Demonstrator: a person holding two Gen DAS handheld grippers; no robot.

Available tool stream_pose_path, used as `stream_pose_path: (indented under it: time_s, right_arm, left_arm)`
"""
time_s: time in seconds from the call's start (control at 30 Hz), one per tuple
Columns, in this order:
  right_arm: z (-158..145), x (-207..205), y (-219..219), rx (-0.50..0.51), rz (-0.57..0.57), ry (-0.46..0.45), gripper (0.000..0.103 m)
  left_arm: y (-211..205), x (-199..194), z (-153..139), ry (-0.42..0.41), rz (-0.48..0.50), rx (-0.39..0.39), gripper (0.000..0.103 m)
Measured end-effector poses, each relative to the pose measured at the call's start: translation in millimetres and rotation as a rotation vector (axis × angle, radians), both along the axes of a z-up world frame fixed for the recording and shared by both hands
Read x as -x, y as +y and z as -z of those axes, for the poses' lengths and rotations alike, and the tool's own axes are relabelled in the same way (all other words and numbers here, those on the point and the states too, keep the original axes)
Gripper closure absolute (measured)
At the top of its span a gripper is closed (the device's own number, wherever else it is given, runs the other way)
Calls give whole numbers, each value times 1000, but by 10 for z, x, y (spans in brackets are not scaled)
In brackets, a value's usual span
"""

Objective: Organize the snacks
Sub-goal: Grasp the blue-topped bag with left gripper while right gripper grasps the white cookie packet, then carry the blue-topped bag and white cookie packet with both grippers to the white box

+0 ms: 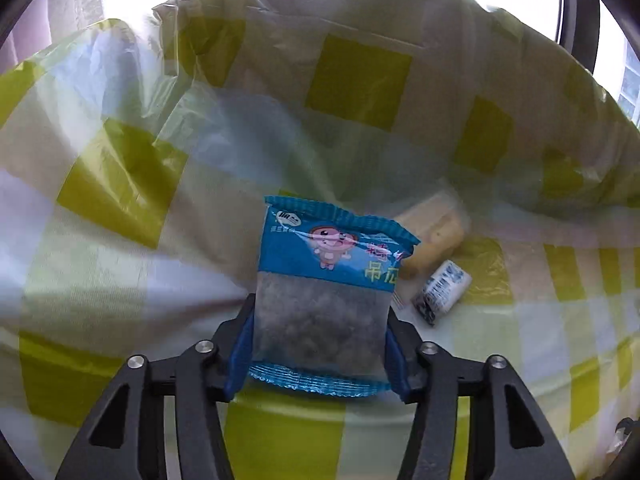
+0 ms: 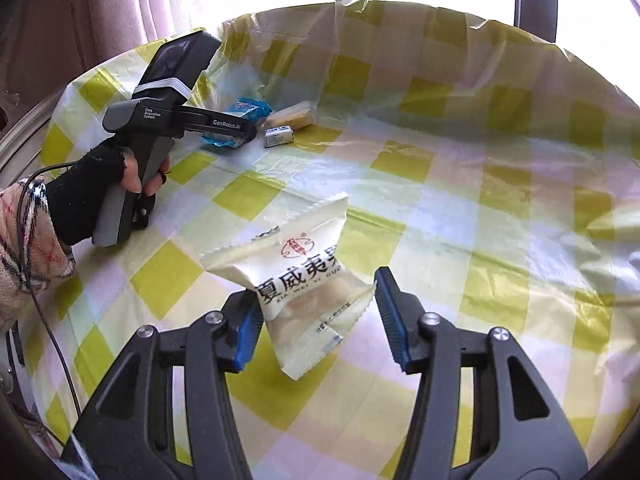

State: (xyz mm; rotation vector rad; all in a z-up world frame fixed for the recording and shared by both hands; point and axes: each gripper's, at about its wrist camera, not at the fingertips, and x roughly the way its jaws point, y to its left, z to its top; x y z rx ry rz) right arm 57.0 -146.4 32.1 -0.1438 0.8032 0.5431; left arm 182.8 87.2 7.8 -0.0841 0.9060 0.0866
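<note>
My left gripper [image 1: 318, 320] is shut on a blue snack packet [image 1: 326, 288] with a cartoon face, held just above the checked cloth. Beyond it lie a yellow snack in clear wrap [image 1: 434, 236] and a small white-and-black packet [image 1: 442, 290]. In the right wrist view the left gripper [image 2: 240, 130] holds the blue packet [image 2: 246, 114] next to the yellow snack [image 2: 294, 118] and the small white packet [image 2: 279, 136]. My right gripper [image 2: 316, 314] is open around a cream packet [image 2: 298, 280] with Chinese writing; the left pad touches it, the right pad stands apart.
A yellow-and-white checked plastic cloth [image 2: 460, 200] covers the table and rises like a wall at the back [image 1: 360, 76]. Curtains [image 2: 100, 8] and a bright window lie behind. My left hand with a cable [image 2: 48, 208] is at the left.
</note>
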Motion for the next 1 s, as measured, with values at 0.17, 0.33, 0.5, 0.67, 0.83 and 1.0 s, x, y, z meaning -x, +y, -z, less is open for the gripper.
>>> stream_pose_path:
  time_s: [0.17, 0.33, 0.5, 0.67, 0.83, 1.0]
  right_arm:
    - [131, 280, -109, -42, 59, 69, 47]
    - [100, 452, -98, -47, 72, 48, 47]
    - [32, 627, -99, -49, 87, -5, 47]
    - [26, 608, -176, -68, 143, -9, 47]
    - [24, 591, -274, -100, 188, -1, 47]
    - [48, 560, -277, -75, 225, 7, 47]
  left_arm:
    - [-105, 1167, -28, -47, 26, 55, 53]
    - [-213, 2030, 10, -70, 39, 64, 53]
    - [-207, 2226, 19, -85, 39, 106, 53]
    - [-191, 2242, 4, -86, 38, 108, 52]
    - [-192, 2230, 10, -86, 35, 103, 52]
    - [-144, 2246, 12, -93, 35, 139, 52]
